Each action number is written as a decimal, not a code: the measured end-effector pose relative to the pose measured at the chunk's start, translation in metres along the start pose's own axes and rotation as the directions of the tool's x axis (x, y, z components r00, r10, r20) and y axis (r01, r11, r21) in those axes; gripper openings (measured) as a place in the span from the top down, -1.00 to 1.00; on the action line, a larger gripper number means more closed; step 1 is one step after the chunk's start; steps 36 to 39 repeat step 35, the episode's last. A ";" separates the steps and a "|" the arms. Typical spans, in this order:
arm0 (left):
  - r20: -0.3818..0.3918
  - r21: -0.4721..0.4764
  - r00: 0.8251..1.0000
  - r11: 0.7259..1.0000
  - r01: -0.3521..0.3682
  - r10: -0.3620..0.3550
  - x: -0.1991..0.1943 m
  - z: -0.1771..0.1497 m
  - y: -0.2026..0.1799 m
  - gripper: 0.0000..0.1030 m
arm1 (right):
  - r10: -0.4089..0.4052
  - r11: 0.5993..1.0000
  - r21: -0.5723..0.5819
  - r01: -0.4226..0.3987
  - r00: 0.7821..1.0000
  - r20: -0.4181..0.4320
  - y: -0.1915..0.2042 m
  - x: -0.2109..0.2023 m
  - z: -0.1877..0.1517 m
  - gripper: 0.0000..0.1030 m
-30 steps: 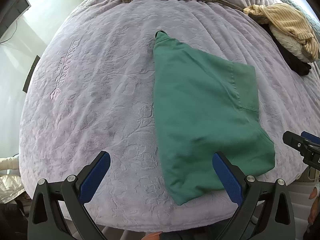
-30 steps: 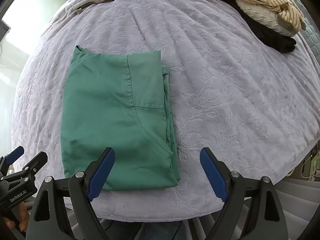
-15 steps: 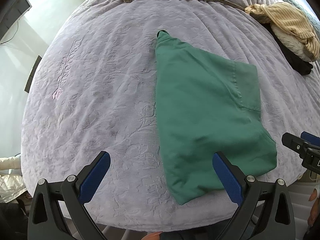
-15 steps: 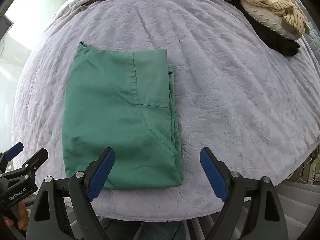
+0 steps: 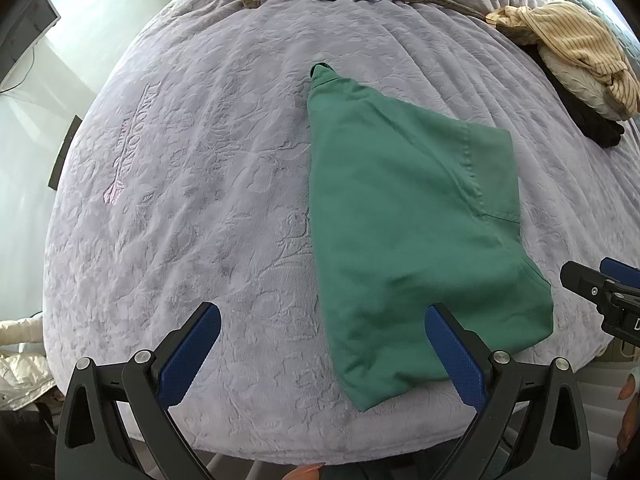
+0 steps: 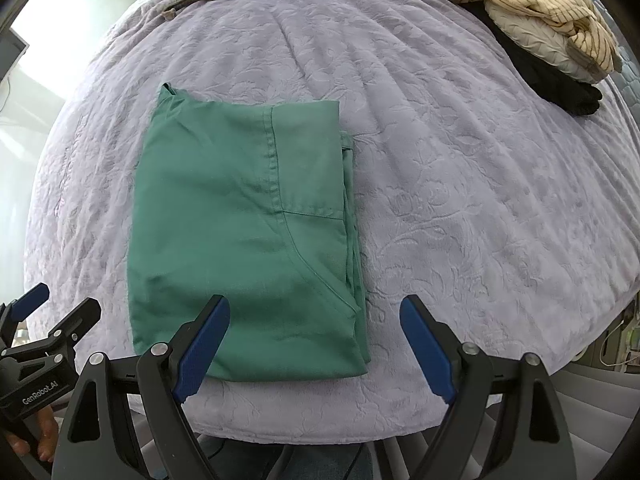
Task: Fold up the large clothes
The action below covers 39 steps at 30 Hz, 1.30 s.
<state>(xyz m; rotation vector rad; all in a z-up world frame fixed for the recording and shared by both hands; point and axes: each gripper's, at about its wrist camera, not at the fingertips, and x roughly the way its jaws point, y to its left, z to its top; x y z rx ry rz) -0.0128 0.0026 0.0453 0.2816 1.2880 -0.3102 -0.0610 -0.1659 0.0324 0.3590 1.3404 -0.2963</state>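
Tongs both gaped wide, nothing gripped: left gripper (image 5: 322, 346) and right gripper (image 6: 314, 342) hung over bed's near edge. Folded green garment (image 6: 244, 236) lay flat on lilac bedspread (image 6: 460, 184), long axis running away from tongs, near hem between them; neither clearly nearer.

Bare bedspread (image 6: 460, 200) all around; clothes pile (image 6: 552, 36) only at far corner.

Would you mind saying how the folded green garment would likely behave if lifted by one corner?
The garment looks like thin woven cloth, so it would probably droop. Its stacked layers, visible along the right edge, would likely slide apart and unfold.
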 end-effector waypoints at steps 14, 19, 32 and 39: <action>-0.005 0.014 1.000 1.000 0.012 -0.012 0.003 0.003 -0.001 -0.98 | -0.001 1.000 -0.004 0.001 1.000 -0.003 0.004 0.000 0.002 -0.73; 0.010 0.019 1.000 1.000 -0.003 0.003 0.002 0.003 -0.002 -0.98 | 0.001 1.000 -0.008 -0.001 1.000 -0.003 0.005 0.001 0.004 -0.73; 0.032 0.017 0.999 1.000 -0.003 0.002 0.000 0.006 0.001 -0.98 | 0.004 1.000 -0.012 -0.004 1.000 -0.005 0.005 0.002 0.006 -0.73; 0.025 0.018 1.000 1.000 0.001 -0.001 0.000 0.006 0.000 -0.98 | 0.004 1.000 -0.012 -0.004 1.000 -0.004 0.005 0.002 0.007 -0.73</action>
